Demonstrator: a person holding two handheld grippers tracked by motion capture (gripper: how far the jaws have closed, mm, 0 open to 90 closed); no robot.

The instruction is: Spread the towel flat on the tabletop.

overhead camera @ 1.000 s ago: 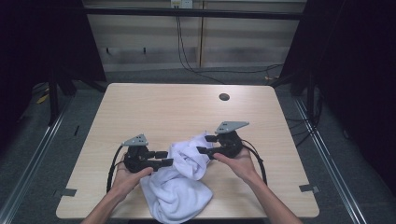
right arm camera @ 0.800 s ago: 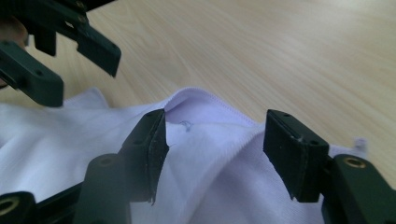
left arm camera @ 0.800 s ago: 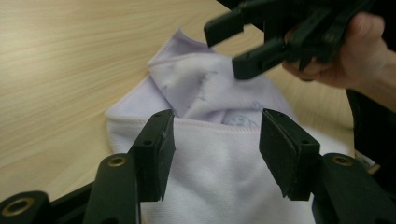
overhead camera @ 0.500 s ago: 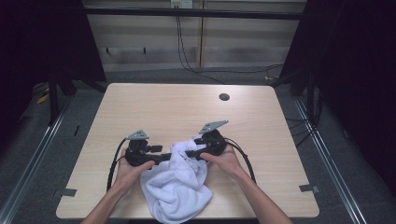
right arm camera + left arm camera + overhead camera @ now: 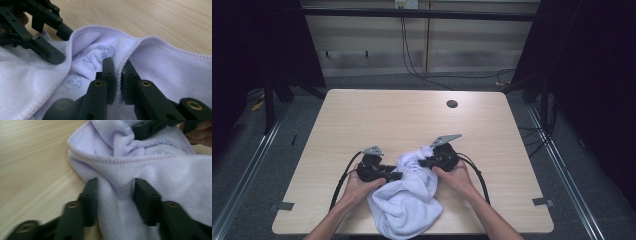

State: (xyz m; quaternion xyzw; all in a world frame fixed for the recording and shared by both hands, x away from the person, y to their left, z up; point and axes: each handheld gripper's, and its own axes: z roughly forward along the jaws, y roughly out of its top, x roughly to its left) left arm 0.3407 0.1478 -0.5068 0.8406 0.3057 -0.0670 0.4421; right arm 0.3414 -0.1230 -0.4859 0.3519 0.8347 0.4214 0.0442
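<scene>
A white towel [image 5: 407,205] lies crumpled at the table's near edge, between my two hands. My left gripper [image 5: 397,176] comes at it from the left. In the left gripper view its jaws [image 5: 116,187] have just been closing, and a thick fold of towel [image 5: 162,175] is squeezed between the pads. My right gripper [image 5: 418,162] reaches in from the right. Its jaws [image 5: 118,65] have just closed and pinch the towel's stitched hem [image 5: 140,43]. The towel's inside [image 5: 100,53] carries a faint blue print. The two grippers sit close together.
The light wooden table [image 5: 402,120] has a round dark hole [image 5: 452,104] near its far edge. Cables trail from both grippers toward the person. Tape marks [image 5: 542,201] sit at the near corners. Dark frame rails flank the table.
Both grippers came down and closer together at the towel's top. Their jaws spread wide, then closed on the cloth, which is now more bunched between them.
</scene>
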